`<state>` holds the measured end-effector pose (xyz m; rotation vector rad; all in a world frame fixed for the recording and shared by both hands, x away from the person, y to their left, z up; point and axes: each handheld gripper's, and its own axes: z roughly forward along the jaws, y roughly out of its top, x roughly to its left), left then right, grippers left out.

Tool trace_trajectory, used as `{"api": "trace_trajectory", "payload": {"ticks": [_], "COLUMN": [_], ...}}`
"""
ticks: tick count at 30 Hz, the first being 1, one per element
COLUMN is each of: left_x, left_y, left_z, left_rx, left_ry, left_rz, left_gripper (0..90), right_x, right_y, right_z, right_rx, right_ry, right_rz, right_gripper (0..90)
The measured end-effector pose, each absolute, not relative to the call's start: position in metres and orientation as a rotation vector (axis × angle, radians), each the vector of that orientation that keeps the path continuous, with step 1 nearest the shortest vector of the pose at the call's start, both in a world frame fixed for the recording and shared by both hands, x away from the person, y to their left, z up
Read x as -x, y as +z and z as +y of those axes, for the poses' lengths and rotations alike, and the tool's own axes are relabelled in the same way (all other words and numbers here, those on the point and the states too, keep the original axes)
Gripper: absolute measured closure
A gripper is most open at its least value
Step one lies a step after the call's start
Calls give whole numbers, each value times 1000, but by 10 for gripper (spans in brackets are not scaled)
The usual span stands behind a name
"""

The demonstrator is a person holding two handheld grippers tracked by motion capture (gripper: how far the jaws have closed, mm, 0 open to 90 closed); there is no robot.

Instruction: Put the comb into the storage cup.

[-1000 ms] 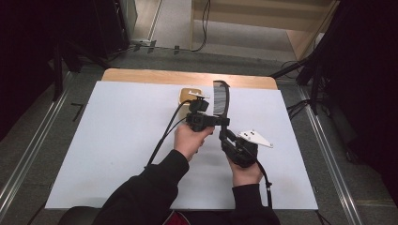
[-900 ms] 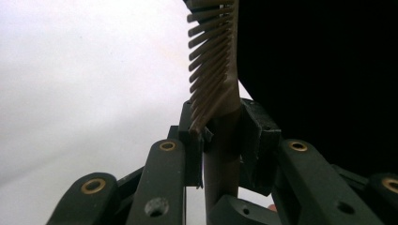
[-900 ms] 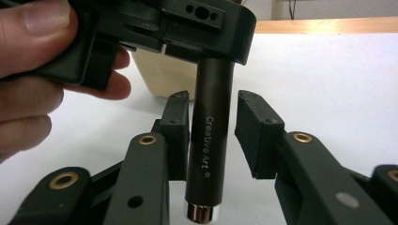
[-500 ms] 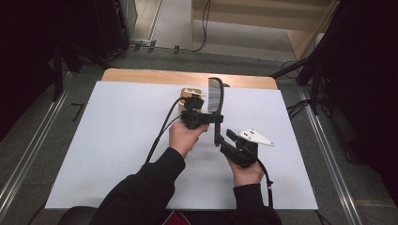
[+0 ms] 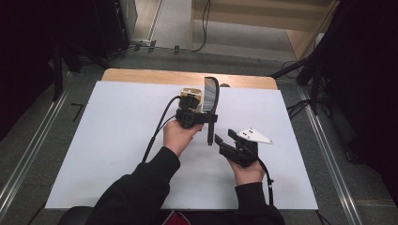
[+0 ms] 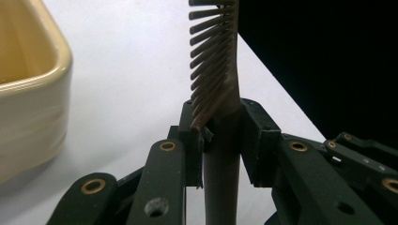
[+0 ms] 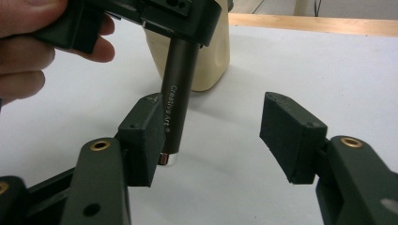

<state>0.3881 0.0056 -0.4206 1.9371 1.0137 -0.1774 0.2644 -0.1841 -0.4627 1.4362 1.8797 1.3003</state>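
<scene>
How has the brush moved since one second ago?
Yes. The brush, clamped in the left gripper, has shifted toward the table's far wooden edge.

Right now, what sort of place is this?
Probably a lab or workshop set up for recording: a table under a white sheet, cables across a grey floor, and dark stands around it.

Overhead table view; two close gripper-mounted views

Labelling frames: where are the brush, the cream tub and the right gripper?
brush [image 6: 220, 154], left gripper view, on its handle between the jaws.
cream tub [image 6: 28, 93], left gripper view, on its wall.
right gripper [image 7: 213, 136], right gripper view, midway between the open jaws.
</scene>
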Motion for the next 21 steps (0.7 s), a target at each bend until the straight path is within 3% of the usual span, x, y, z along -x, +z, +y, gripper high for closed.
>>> {"api": "trace_trajectory", "payload": {"ticks": [10,21], "left_x": [-389,-387], "left_y": [-418,-414], "left_z": [16,22], "left_rx": [-1936,-1945], "left_ry": [-169,-157], "left_rz": [1019,1005], "left_gripper": [727,726], "right_x": [-269,-270], "right_y": [-463,-464], "right_z": [-187,-185], "right_rx": [-1425,-1337], "right_ry": [1297,1264], "right_rz": [1940,1974], "right_gripper": [264,243]}}
